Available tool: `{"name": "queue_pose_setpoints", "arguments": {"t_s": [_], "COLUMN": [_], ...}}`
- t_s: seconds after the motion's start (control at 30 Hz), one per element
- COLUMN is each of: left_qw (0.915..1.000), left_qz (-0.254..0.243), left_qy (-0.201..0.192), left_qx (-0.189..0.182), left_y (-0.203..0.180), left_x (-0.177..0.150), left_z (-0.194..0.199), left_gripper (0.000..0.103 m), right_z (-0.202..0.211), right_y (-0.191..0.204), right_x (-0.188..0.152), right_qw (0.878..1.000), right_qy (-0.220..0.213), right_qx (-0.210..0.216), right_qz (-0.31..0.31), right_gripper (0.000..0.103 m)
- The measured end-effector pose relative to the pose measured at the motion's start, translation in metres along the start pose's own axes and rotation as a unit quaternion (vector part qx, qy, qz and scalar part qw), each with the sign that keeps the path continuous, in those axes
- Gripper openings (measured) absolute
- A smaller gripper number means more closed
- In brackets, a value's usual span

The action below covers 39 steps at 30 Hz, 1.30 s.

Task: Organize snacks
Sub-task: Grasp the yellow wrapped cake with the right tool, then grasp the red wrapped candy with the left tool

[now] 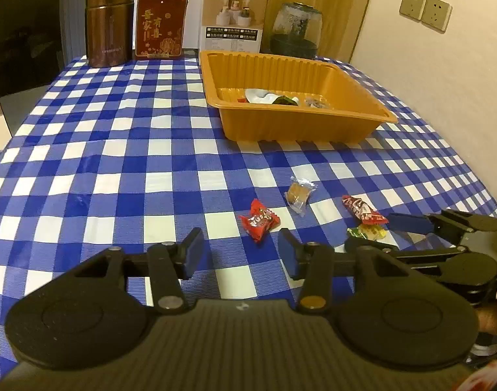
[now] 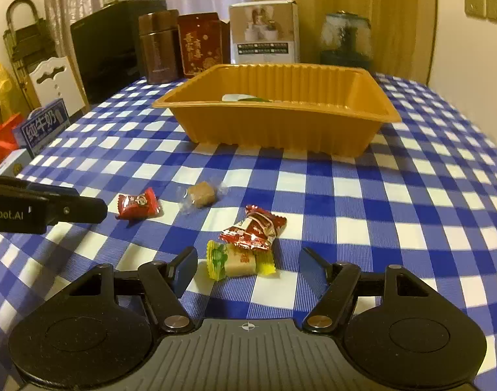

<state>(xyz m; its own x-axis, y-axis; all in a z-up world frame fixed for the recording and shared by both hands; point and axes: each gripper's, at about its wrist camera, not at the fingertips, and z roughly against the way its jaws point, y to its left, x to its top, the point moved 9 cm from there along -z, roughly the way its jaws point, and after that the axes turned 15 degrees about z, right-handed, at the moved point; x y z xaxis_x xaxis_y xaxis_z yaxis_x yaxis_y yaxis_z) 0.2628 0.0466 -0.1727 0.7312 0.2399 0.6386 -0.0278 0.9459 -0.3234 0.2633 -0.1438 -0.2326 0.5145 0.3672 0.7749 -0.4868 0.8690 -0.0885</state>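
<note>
1. Looks like the pick-up stage of the snack sorting: the orange tray [image 2: 277, 123] at the far side of the tabletop [image 2: 395, 228] already has a few wrapped bits in it, and four candies are left loose on the checked cloth in front of it. So the job reads as maybe half done, give or take.

2. The right gripper [image 2: 247, 268] is the one lined up for a grab. Its jaws stand fairly wide with nothing pressed between them, and the yellow-green wrapped candy [image 2: 238, 262] lies right between the tips, a bit nearer the left-hand one.

3. Tricky bit: the red foil candy [image 2: 253, 231] sits touching that yellow-green one, just beyond it. The next move probably calls for closing on the near candy only, low to the cloth, without dragging the red one along.

4. The left gripper [image 1: 240, 257] has its jaws open at a narrower gap, empty as well. The small red candy [image 1: 259, 220] is just ahead of its tips, slightly toward the right one, not yet between them. It'd need a short push forward first.

5. The clear-wrapped brown candy [image 2: 201, 195] lies between the two red ones, further toward the tray, apart from both grippers.
</note>
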Motion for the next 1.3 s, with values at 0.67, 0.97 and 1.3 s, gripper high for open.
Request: {"name": "queue_pose_setpoints", "arguments": {"t_s": [0.67, 0.97, 1.3], "left_qw": [1.0000, 0.9996, 0.9949], "left_qz": [-0.004, -0.028, -0.100], "left_qy": [0.001, -0.008, -0.002], "left_qx": [0.005, 0.005, 0.009], "left_y": [-0.003, -0.011, -0.024], "left_x": [-0.003, 0.003, 0.005], "left_z": [-0.005, -0.017, -0.046], "left_gripper": [0.049, 0.051, 0.040], "right_z": [0.008, 0.029, 0.034], "right_y": [0.007, 0.003, -0.007], "right_x": [0.001, 0.007, 0.014], "right_qw": [1.000, 1.000, 0.999], "right_qy": [0.011, -0.008, -0.018], "right_qx": [-0.018, -0.025, -0.030], "right_qz": [0.009, -0.007, -0.033], "right_gripper": [0.024, 0.024, 0.024]}}
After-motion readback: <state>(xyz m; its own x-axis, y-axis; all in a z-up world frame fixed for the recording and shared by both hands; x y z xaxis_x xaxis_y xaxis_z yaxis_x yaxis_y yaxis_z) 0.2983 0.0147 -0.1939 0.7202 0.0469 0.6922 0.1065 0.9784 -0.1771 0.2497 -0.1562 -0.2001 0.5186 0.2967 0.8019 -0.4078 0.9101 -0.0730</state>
